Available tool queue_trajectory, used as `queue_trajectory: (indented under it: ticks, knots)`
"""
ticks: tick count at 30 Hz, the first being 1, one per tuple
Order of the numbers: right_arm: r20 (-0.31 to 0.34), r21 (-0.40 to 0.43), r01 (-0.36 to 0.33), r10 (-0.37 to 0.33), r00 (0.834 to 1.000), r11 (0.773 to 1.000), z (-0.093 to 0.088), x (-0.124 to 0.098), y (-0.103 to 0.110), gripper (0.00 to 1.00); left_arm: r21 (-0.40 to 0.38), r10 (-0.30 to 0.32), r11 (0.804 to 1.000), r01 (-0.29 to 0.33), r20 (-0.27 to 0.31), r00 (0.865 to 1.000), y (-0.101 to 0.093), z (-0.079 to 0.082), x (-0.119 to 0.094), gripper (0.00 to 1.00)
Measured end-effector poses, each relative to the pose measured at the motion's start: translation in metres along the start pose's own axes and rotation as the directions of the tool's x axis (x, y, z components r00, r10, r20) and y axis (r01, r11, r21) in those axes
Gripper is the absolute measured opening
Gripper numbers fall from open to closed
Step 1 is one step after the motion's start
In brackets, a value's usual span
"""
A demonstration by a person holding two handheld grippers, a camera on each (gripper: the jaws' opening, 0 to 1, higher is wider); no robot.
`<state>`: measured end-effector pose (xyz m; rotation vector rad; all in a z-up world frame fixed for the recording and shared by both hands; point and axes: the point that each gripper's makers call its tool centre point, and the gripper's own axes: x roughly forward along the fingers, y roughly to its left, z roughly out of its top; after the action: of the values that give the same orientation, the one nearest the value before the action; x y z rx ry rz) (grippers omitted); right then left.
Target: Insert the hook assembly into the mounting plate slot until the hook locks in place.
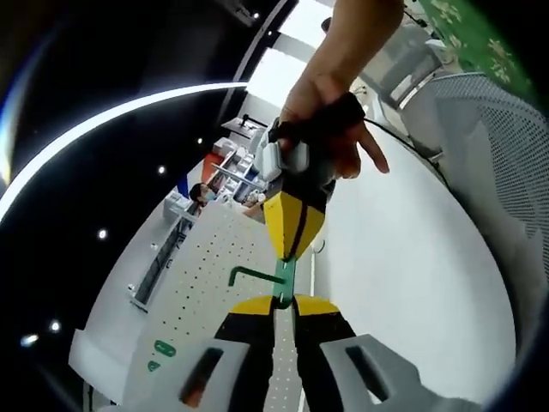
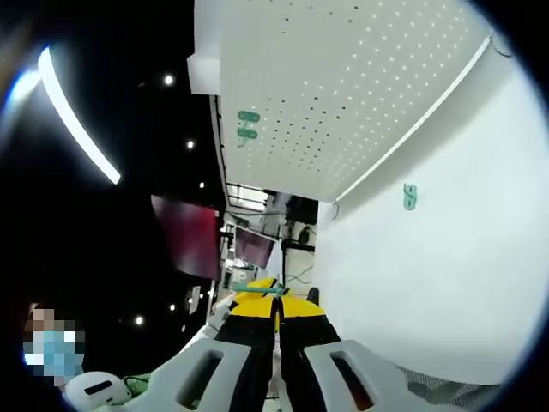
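Matt perforated board (image 1: pixel 214 266), glossy green hook (image 1: pixel 257 275)

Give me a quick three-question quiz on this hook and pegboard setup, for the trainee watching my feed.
1. True or false: the green hook is already seated in the white pegboard.
2. What grips the green hook? A) the left gripper alone; B) the right gripper alone; C) both.
3. Short answer: how many small green parts already sit on the white pegboard?

Key: 1. False, it is held off the board. 2. C. 3. Two.
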<state>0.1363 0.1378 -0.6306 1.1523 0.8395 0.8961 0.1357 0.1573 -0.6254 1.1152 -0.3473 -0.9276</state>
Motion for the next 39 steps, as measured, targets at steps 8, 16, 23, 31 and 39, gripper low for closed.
queue_trajectory:
  ticks: [8,16,23,31,39]
  knots:
    - [0.02,-0.025,-0.013,0.013,1.0,1.0,0.004,0.0,0.005,0.02,0.03,-0.009,0.999,0.009,-0.019,1.0,-0.002,-0.002,-0.001,0.02]
    - [0.074,-0.197,0.042,-0.028,0.997,0.979,0.017,-0.015,0.009,0.1,0.045,-0.038,0.998,0.039,-0.028,0.999,-0.007,-0.002,-0.002,0.02]
    - [0.069,-0.454,0.13,-0.11,0.991,0.882,0.018,-0.019,0.017,0.1,0.037,-0.053,0.998,0.054,-0.029,0.998,-0.01,-0.003,-0.002,0.02]
    - [-0.018,-0.633,0.145,-0.202,0.979,0.761,0.01,-0.015,0.026,0.09,0.039,-0.073,0.997,0.074,-0.022,0.997,-0.014,0.0,-0.003,0.02]
    - [-0.165,-0.788,0.095,-0.357,0.919,0.608,0.0,-0.013,0.031,0.08,0.05,-0.109,0.993,0.109,-0.014,0.994,-0.022,0.001,-0.002,0.02]
